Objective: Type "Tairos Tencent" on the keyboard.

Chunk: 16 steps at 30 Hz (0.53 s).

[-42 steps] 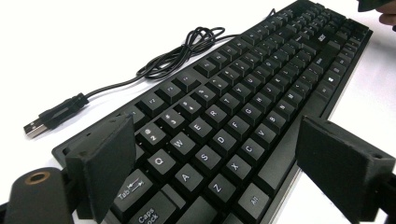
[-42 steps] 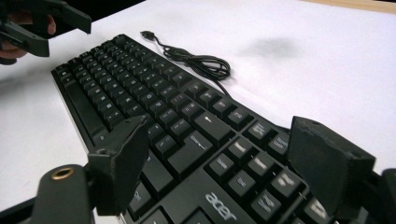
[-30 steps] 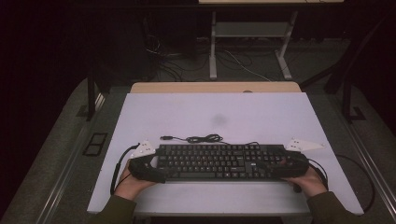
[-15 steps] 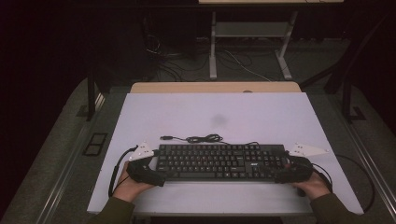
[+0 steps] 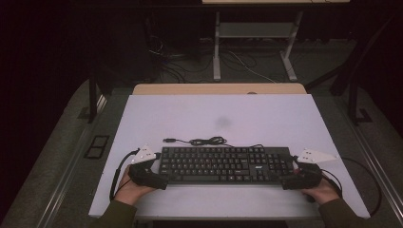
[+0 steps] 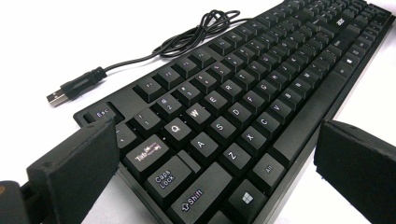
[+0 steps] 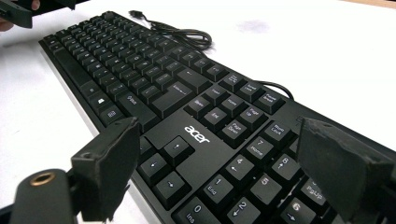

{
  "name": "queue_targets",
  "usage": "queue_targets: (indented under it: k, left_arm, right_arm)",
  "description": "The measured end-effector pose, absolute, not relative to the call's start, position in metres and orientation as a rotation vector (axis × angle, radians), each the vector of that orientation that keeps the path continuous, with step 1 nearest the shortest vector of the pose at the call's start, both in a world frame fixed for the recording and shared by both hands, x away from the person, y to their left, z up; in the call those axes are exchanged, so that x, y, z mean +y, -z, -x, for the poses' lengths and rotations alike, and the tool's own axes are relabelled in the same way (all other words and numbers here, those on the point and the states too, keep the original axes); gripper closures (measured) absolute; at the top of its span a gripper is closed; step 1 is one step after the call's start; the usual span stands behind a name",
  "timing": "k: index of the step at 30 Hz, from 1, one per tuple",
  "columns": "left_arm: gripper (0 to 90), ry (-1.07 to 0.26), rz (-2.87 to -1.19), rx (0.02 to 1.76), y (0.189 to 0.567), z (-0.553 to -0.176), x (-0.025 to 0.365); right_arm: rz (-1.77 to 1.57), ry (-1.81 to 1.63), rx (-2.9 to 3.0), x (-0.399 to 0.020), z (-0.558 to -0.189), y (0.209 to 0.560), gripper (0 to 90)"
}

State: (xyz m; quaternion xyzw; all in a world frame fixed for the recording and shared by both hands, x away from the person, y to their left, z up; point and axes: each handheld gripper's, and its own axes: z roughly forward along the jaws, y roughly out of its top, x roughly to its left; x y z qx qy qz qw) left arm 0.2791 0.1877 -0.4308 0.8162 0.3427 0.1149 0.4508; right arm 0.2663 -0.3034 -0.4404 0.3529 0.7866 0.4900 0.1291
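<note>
Both grippers, left (image 5: 153,176) and right (image 5: 293,180), sit open at the keyboard (image 5: 223,164) ends, gripping nothing; I'd back straight out, level, so no jaw nudges it or snags the cable (image 5: 204,141).

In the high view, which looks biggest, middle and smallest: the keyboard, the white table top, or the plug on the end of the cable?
Largest to smallest:
1. white table top
2. keyboard
3. plug, a tiny dark tip at the end of the cable

None look alike in size.
</note>
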Motion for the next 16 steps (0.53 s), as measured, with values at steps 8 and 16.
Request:
queue_targets:
  k: [8,16]
  left_arm:
    - [0.0,-0.287,-2.027,0.842,0.4307,-0.2786,0.1872]
    - [0.0,-0.287,-2.012,0.835,0.4295,-0.2788,0.1879]
  right_arm:
    - [-1.013,-1.426,2.297,-0.3032,-0.2670,0.4405,13.5]
    - [-1.034,-1.427,2.283,-0.3037,-0.2670,0.4396,13.5]
